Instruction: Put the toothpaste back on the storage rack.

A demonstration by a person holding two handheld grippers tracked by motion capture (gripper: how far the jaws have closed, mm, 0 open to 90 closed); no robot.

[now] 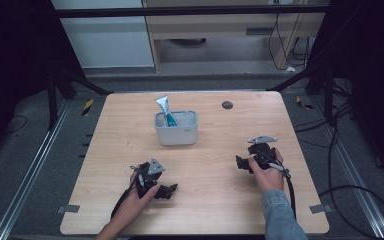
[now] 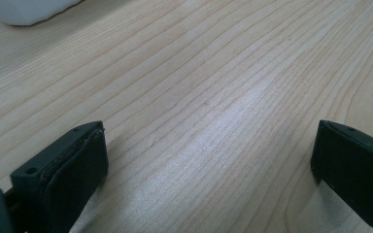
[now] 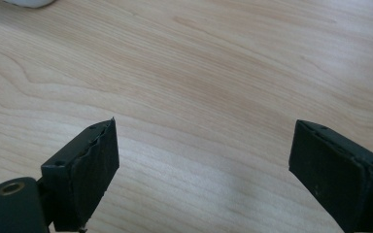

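A white bin [image 1: 176, 129] stands upright near the middle of the wooden table [image 1: 215, 195], with a white and teal tube [image 1: 164, 109] leaning out of its far left corner. My left gripper [image 1: 168, 191] rests low at the front left, held by a hand, its jaws pointing right. Its own view shows the left gripper [image 2: 209, 160] open, bare wood between the black pads [image 2: 85, 162]. My right gripper [image 1: 240, 163] sits at the front right, jaws pointing left. The right gripper [image 3: 204, 165] stands open over bare wood, nothing between its pads [image 3: 99, 160].
A small dark round spot [image 1: 227, 105] marks the table's far side right of the bin. The bin's white edge [image 2: 26, 12] shows at the top left of the left gripper view. Black cables [image 1: 290, 187] trail off the front right. Metal frame rails flank the table.
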